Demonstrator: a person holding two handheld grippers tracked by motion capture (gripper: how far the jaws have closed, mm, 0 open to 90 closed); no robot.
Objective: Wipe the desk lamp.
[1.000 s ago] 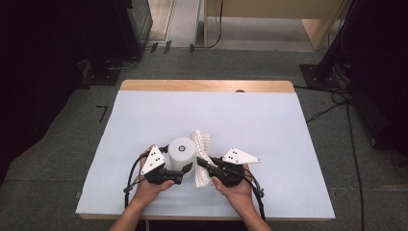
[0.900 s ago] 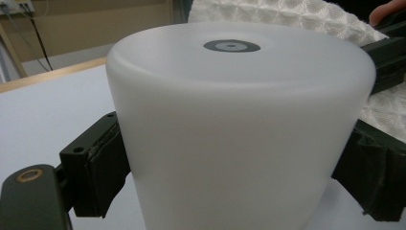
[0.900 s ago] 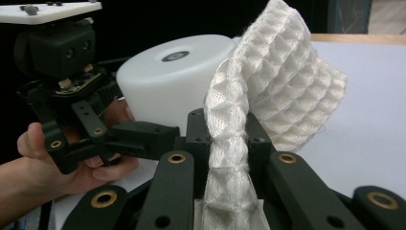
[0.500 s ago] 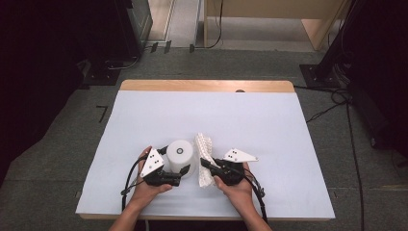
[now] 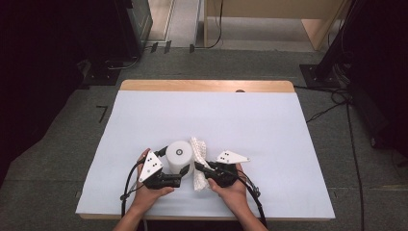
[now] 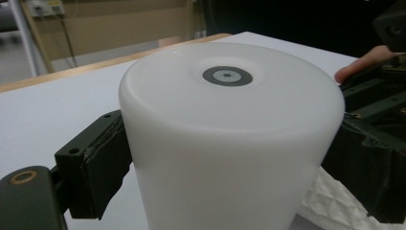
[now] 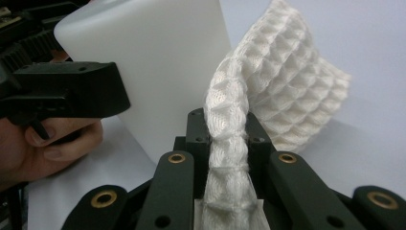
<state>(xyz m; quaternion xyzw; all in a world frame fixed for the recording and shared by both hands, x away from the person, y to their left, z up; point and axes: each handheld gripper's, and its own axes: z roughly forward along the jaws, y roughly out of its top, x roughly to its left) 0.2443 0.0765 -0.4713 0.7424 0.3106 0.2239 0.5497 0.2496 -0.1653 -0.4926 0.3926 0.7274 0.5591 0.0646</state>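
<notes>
The cup (image 5: 179,155) stands upside down on the table (image 5: 269,125), the cloth (image 5: 198,163) touching its right side

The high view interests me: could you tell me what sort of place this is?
Probably a lab or recording workspace: a wooden table under a white cover, cables trailing across grey carpet, and dark equipment stands around it.

You see white cup (image 5: 179,155) – milky, translucent, grey-black ring mark on top. White cloth (image 5: 198,163) – quilted diamond weave. Your left gripper (image 5: 174,179) and right gripper (image 5: 198,167) black, brass-coloured rivets, white plates. Table cover (image 5: 250,125) pale blue-white, wood edge tan.
</notes>
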